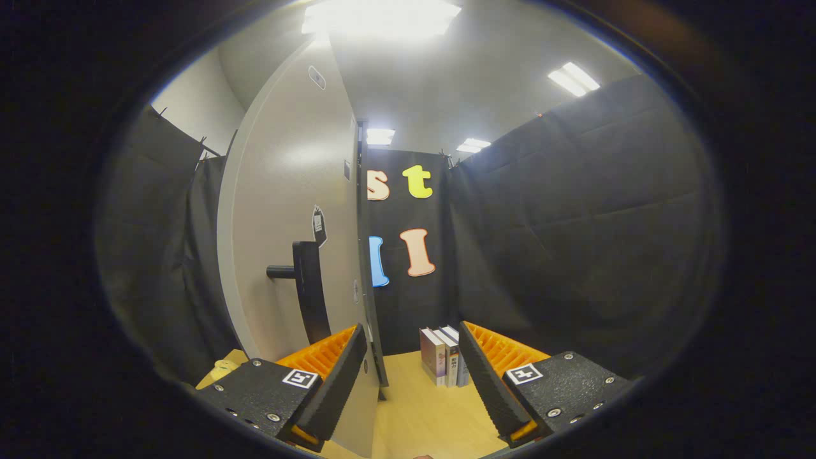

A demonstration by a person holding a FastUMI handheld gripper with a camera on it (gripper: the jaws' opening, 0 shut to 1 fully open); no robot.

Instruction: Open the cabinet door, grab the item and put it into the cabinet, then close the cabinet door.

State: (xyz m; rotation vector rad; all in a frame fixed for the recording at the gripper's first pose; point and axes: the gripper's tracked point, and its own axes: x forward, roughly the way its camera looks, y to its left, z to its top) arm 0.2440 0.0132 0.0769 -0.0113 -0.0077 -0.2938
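- Nearest to me, my claw (411,382) is spread wide with nothing between its fingers; the door's edge runs down just inside the left finger, touching neither pad as far as I can tell.
- That's the cabinet door (290,210), a pale panel standing swung out on the left, edge-on to me, so I judge the opening step is done or close to it.
- Its dark bar handle (309,290) sticks out on the door's left face, just beyond my left finger, the natural spot to pull or push from.
- Between the fingers and a bit ahead, the light wooden surface (421,408) runs bare.
- Farther along, a small row of books (441,356) stands upright on it against the back wall, slightly right of the door edge. I take these as the item to grab.
- I'd say the wide spread suits a reach onto a book's sides next.
- The cabinet's inside is hidden behind the door from here.
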